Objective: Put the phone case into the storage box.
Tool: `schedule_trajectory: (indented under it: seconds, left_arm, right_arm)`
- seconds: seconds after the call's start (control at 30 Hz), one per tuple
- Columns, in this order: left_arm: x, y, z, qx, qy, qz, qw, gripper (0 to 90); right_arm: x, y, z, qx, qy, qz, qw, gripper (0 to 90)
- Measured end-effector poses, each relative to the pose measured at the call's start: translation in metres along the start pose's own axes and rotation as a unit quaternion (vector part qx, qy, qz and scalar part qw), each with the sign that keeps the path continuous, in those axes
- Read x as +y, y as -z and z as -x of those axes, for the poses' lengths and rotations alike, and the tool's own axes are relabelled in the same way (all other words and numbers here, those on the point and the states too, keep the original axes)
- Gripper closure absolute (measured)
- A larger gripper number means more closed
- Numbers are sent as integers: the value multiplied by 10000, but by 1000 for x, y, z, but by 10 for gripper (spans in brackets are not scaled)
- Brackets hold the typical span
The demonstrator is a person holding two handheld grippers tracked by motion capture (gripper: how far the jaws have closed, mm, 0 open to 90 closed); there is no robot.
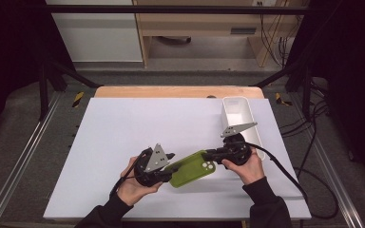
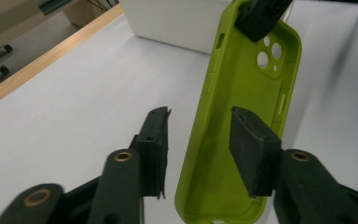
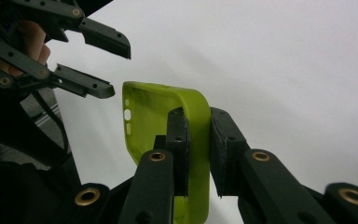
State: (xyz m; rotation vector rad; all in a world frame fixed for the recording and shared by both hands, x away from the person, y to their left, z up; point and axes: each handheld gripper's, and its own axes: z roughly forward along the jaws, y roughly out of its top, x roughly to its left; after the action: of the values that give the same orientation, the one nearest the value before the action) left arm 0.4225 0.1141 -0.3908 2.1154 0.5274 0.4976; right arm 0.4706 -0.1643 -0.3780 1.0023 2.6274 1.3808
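The green silicone phone case (image 1: pixel 192 168) is sitting above the near middle of the white worktop (image 1: pixel 123 128), between the left gripper (image 1: pixel 170 170) at its left end and the right gripper (image 1: pixel 208 154) at its right end. The white rectangular plastic bin (image 1: pixel 241 114) is standing at the far right, just behind the right gripper.

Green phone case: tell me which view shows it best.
The left gripper view: the green phone case shows nearly whole, its hollow inside and camera holes facing the lens. The high view shows it small, between both hand-held grippers. The right gripper view shows one end and the edge that its jaws clamp.
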Motion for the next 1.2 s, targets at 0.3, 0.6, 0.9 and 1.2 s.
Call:
schedule_trajectory:
  seconds: [0.3, 0.6, 0.9, 1.2]
  left_arm:
    - [-9, 7, -21, -75, 541, 428, 9976, 327]
    - [-21, 16, -37, 20, 980, 596, 9934, 145]
    - [-35, 22, -48, 29, 1178, 536, 9916, 65]
    - [-52, 29, -58, 124, 1288, 513, 9903, 41]
  right_arm:
    - [1, 10, 1, -333, 220, 138, 9991, 792]
    - [2, 23, 1, -621, 486, 254, 9966, 791]
    - [4, 38, -1, -847, 729, 260, 9934, 791]
    - [12, 51, -4, -1096, 977, 262, 9888, 791]
